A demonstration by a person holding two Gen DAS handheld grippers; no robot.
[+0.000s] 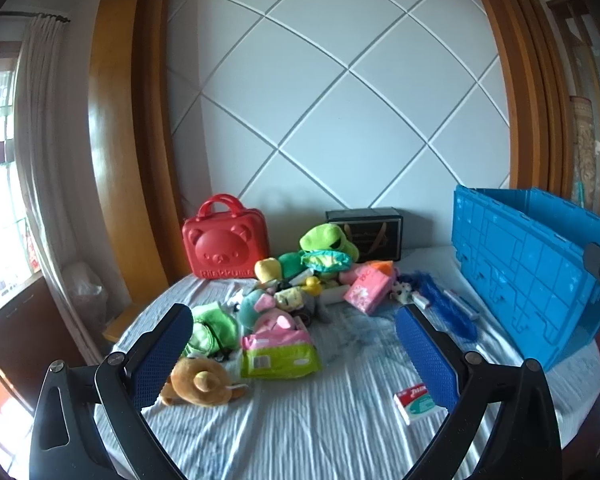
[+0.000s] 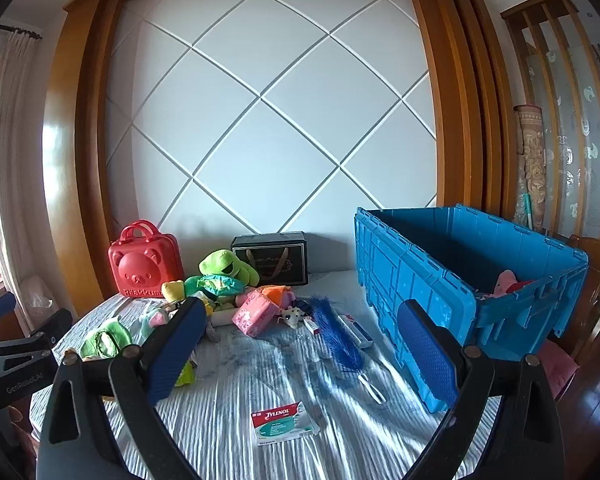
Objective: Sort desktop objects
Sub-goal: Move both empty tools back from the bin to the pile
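Note:
A pile of toys lies on the white-sheeted table [image 1: 300, 420]: a green frog plush [image 1: 328, 242], a brown bear plush [image 1: 200, 382], a pink-green wipes pack [image 1: 278, 350], a pink tissue pack [image 1: 368, 288] and a blue feather duster [image 1: 446, 304]. A Tylenol box [image 2: 284, 422] lies near the front; it also shows in the left wrist view [image 1: 414, 402]. A blue crate [image 2: 472, 284] stands at the right with a pink toy [image 2: 506, 282] inside. My left gripper [image 1: 294, 354] is open and empty above the wipes pack. My right gripper [image 2: 304, 354] is open and empty above the Tylenol box.
A red bear-face case [image 1: 224, 242] and a black gift box [image 1: 366, 232] stand against the back wall. A curtain and window are at the left. The left gripper's body [image 2: 16, 356] shows at the left edge of the right wrist view.

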